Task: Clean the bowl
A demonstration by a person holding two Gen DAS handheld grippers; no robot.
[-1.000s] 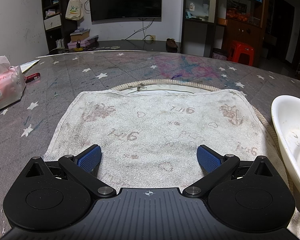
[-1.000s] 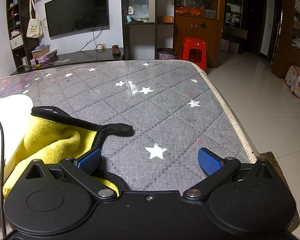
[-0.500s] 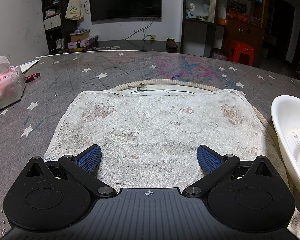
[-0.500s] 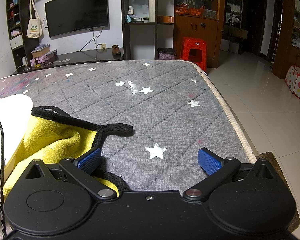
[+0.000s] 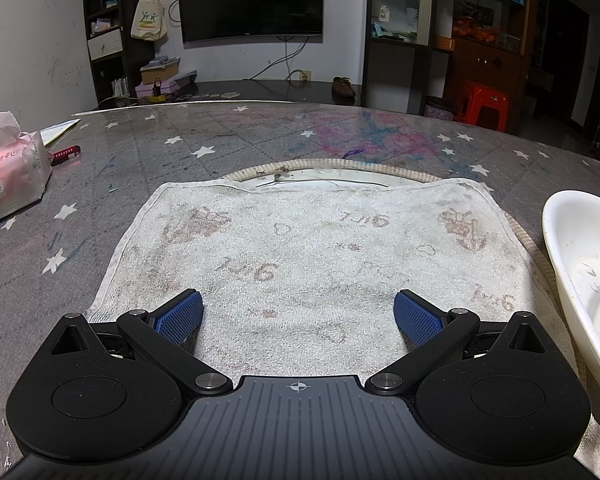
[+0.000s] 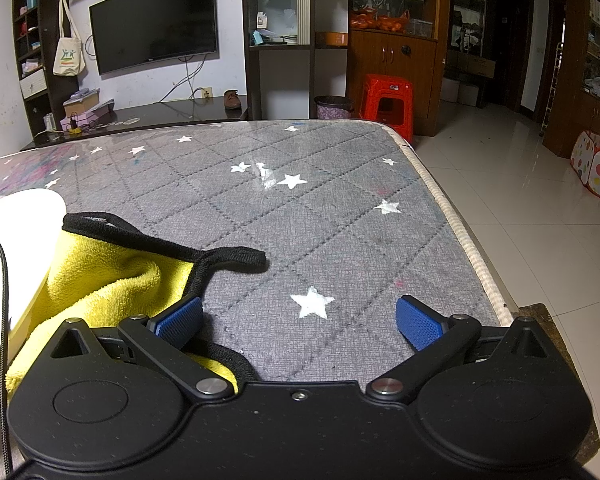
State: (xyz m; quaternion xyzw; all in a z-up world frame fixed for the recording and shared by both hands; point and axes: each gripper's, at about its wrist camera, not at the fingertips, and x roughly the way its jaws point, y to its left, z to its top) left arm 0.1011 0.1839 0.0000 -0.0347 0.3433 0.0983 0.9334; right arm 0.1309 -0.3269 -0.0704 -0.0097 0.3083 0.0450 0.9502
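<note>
A white bowl [image 5: 580, 264] with dried smears inside stands at the right edge of the left wrist view, and its rim [image 6: 8, 248] shows at the far left of the right wrist view. Beside it lies a yellow cloth [image 6: 96, 276] with black trim. My left gripper [image 5: 298, 314] is open over a stained white towel [image 5: 300, 248], holding nothing. My right gripper [image 6: 299, 320] is open above the grey star-patterned table [image 6: 320, 220], its left finger [image 6: 180, 320] at the cloth's edge.
A pink tissue pack [image 5: 8, 172] and a red pen [image 5: 64, 155] lie at the table's left. A round mat [image 5: 328, 170] peeks from under the towel. The table's right edge [image 6: 456, 228] drops to a tiled floor. A black cable [image 6: 4, 320] crosses the bowl.
</note>
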